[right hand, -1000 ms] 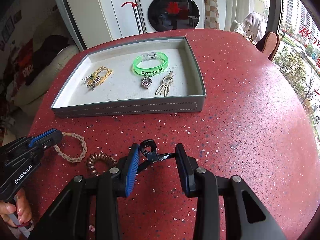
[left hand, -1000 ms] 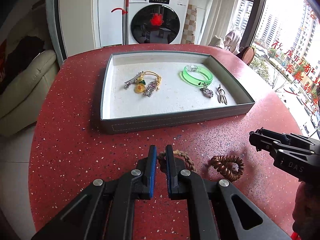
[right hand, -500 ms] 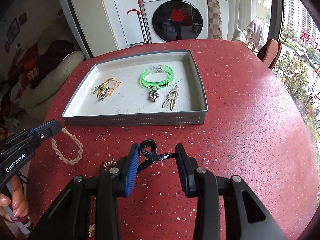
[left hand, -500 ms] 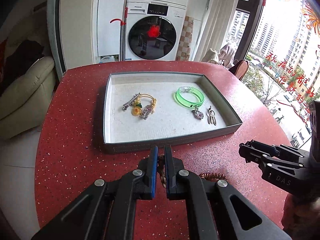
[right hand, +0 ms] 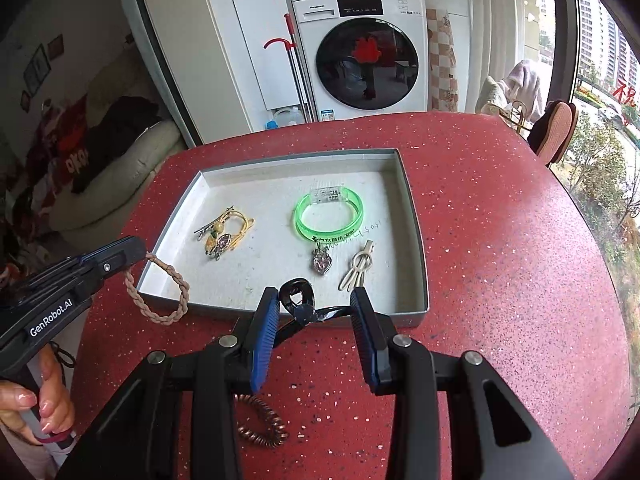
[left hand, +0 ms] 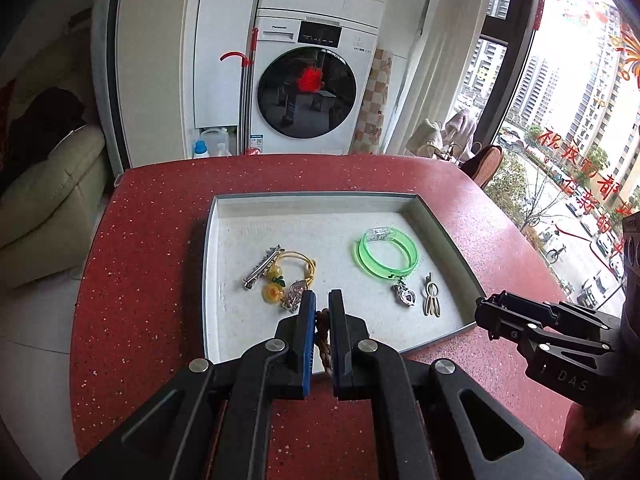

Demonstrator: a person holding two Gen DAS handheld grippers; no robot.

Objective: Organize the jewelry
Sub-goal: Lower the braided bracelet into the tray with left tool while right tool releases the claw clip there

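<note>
A grey tray (left hand: pixel 208 280) (right hand: pixel 416 240) on the red table holds a yellow hair tie with charms (left hand: pixel 286 276) (right hand: pixel 226 232), a green bangle (left hand: pixel 386 254) (right hand: pixel 328 214), a heart pendant (left hand: pixel 404 296) (right hand: pixel 321 263) and a beige clip (left hand: pixel 431 300) (right hand: pixel 358 266). My left gripper (left hand: pixel 322 308) (right hand: pixel 138 254) is shut on a braided rope bracelet (left hand: pixel 323 340) (right hand: pixel 160 288), held above the tray's near left edge. My right gripper (right hand: pixel 314 308) (left hand: pixel 486 316) is shut on a black hair claw clip (right hand: pixel 300 304), just before the tray's front wall.
A brown coil hair tie (right hand: pixel 260 424) lies on the red table (right hand: pixel 500 260) below my right gripper. A washing machine (left hand: pixel 312 92), a sofa (left hand: pixel 44 196) and a window (left hand: pixel 580 120) stand beyond the table.
My left gripper has lifted the braided bracelet off the table and carried it forward to the tray's edge. My right gripper has risen and moved closer to the tray with the black clip.
</note>
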